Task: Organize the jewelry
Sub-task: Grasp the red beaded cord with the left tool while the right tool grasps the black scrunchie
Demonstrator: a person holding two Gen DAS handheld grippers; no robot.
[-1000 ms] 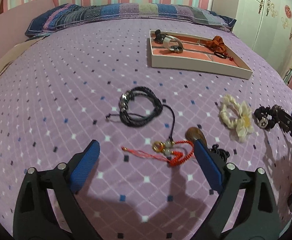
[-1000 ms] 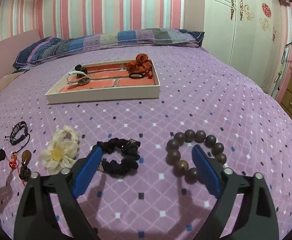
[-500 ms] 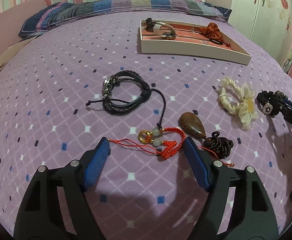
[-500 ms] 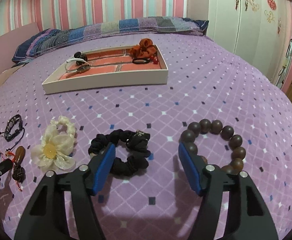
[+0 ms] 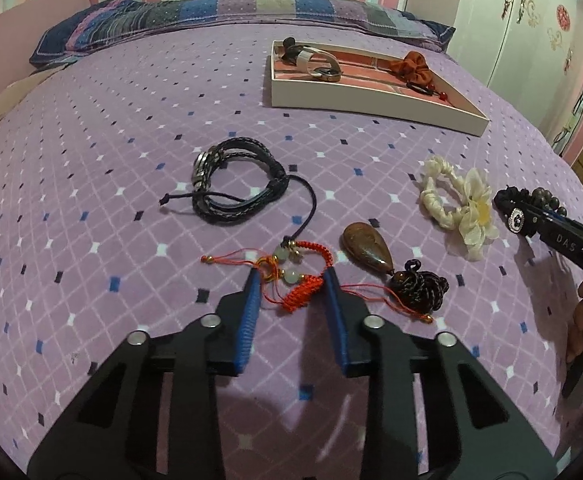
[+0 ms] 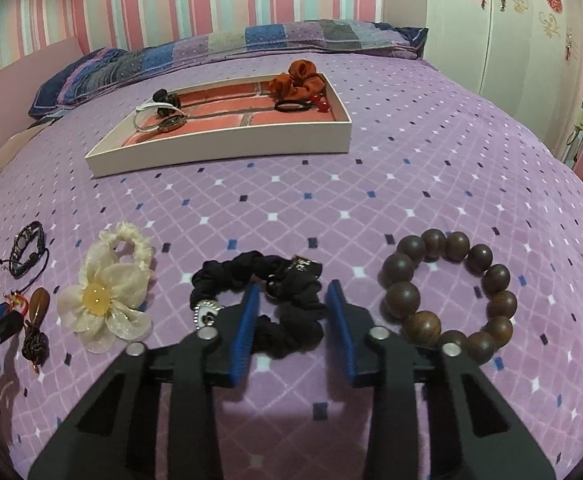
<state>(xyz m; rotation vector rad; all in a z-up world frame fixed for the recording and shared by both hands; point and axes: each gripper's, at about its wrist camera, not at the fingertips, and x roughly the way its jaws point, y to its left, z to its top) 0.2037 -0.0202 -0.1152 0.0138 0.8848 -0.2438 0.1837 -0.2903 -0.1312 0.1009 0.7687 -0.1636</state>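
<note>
Since a second ago both my grippers went from wide to narrow, and the right one dropped nearer the bedspread point(image 6: 431, 168).

Left gripper point(image 5: 291, 276): jaws closing, red cord bracelet point(image 5: 301, 280) between the blue pads, pale beads at the tips. Can't see the pads pressing yet, so not gripped.

Right gripper point(image 6: 293, 290): jaws closing around the near right side of the black scrunchie point(image 6: 275, 300). Fabric between the pads, no firm pinch visible.

Risks:
- The red cord runs right toward the brown pendant point(image 5: 367, 246) and its dark knot. If they're joined or snagged, lifting drags both.
- The loose cord could slip out of a tip-only pinch.
- Pads could catch the bedspread with the scrunchie.

The white tray point(image 6: 219, 146) sits far centre, with a few pieces in it. The cream flower scrunchie point(image 6: 103, 300), wooden bead bracelet point(image 6: 451, 292) and black braided bracelet point(image 5: 235, 184) lie outside it.
</note>
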